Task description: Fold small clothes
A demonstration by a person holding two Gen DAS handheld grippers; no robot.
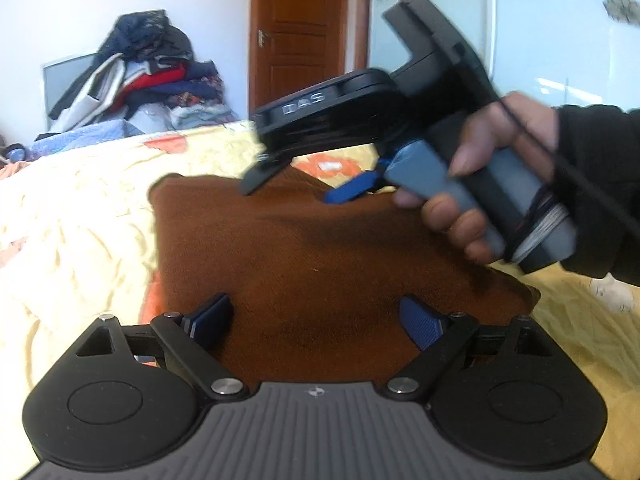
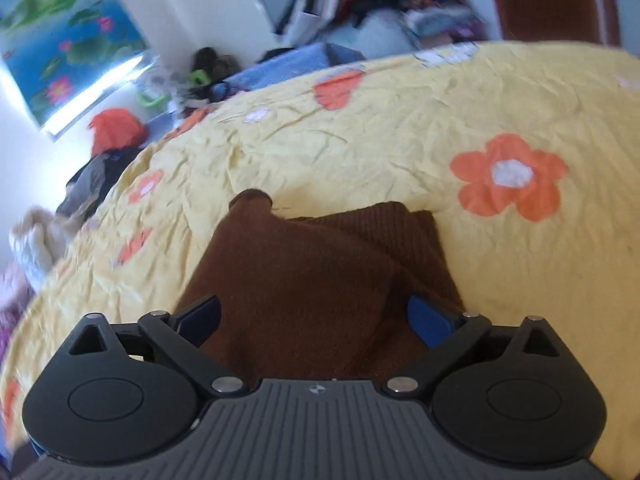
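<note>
**Both hand-held grippers open over the brown garment**

Our left hand-held gripper hangs with its fingers spread wide and nothing between them, just above the brown knit garment. We see that garment lying partly folded on the bed's yellow flowered sheet. Our right hand-held gripper is likewise spread apart over the cloth, gripped by our right hand. A clothes pile sits beyond the bed.
</note>
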